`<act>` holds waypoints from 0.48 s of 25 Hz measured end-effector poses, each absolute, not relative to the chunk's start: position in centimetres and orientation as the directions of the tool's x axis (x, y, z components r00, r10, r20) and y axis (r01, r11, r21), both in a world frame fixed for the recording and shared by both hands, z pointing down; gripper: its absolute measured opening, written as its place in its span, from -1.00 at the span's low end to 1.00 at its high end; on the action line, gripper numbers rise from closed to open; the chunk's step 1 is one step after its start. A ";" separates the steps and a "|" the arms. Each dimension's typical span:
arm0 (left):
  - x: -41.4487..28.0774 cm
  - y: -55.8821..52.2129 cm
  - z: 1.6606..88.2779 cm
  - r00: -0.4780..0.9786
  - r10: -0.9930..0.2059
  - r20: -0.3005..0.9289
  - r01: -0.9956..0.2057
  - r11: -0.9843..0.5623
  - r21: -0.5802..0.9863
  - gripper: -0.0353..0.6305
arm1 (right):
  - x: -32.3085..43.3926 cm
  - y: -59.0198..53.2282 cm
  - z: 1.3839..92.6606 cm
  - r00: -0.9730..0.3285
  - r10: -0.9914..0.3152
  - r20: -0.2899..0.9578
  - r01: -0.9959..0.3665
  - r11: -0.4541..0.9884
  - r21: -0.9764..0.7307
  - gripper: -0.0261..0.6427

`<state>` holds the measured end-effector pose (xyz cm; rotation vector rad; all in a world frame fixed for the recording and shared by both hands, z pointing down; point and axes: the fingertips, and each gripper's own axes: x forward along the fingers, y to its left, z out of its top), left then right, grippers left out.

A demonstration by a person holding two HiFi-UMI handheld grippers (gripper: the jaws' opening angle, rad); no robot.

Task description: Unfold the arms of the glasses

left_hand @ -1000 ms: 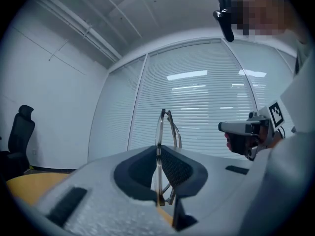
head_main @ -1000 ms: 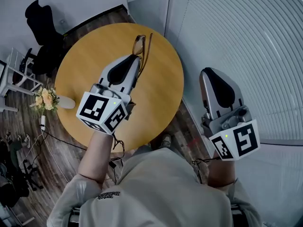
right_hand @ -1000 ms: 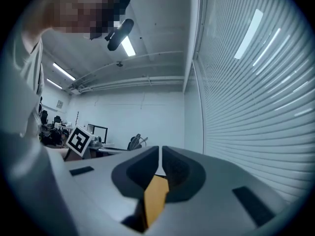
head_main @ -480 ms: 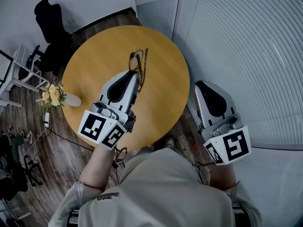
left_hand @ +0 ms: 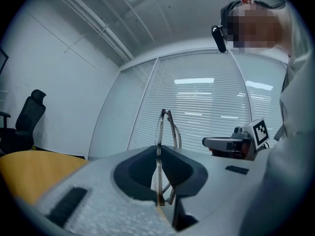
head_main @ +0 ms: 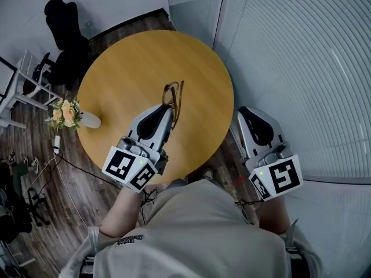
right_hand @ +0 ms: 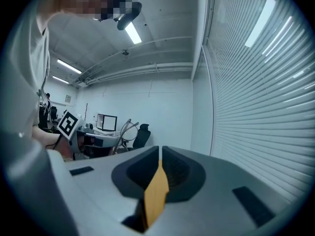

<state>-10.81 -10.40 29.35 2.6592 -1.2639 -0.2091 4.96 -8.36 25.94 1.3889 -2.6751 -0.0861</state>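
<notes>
My left gripper (head_main: 170, 106) is shut on a pair of thin brown-framed glasses (head_main: 174, 94) and holds them over the near right part of the round wooden table (head_main: 127, 74). In the left gripper view the glasses (left_hand: 160, 127) stand edge-on, pinched between the jaws and sticking out ahead of them. I cannot tell how the arms are set. My right gripper (head_main: 243, 112) hangs off the table's right edge, shut with nothing in it. In the right gripper view (right_hand: 160, 154) only a thin slit shows between the jaws, and the glasses (right_hand: 124, 130) show small at the left.
A white vase of flowers (head_main: 68, 114) stands at the table's left edge. A black office chair (head_main: 61, 22) and a white rack (head_main: 23, 83) are at the far left. Slatted blinds (head_main: 301, 68) fill the right side. Cables (head_main: 64, 172) lie on the wooden floor.
Both grippers have drawn back toward the person and lower. The glasses came along in the left gripper, from the table's far side to its near right part.
</notes>
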 end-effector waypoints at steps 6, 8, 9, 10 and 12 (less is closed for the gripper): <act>-9.9 -10.1 30.0 0.648 -0.760 -0.046 -0.735 -0.640 0.223 -0.76 | 5.7 -8.8 26.5 -0.556 -0.825 0.105 -0.816 0.565 0.123 -0.80; -9.9 -10.0 30.1 0.651 -0.757 -0.046 -0.730 -0.642 0.232 -0.76 | 5.4 -9.0 26.4 -0.557 -0.823 0.111 -0.812 0.568 0.135 -0.80; -9.9 -10.0 30.1 0.653 -0.756 -0.045 -0.729 -0.643 0.235 -0.76 | 5.2 -9.0 26.3 -0.560 -0.821 0.113 -0.809 0.571 0.139 -0.80; -9.9 -10.0 30.0 0.654 -0.755 -0.045 -0.728 -0.644 0.235 -0.76 | 5.1 -9.0 26.2 -0.562 -0.819 0.114 -0.807 0.573 0.141 -0.80; -9.9 -10.1 29.8 0.658 -0.752 -0.044 -0.726 -0.649 0.227 -0.76 | 4.8 -9.1 26.0 -0.567 -0.816 0.113 -0.804 0.578 0.137 -0.80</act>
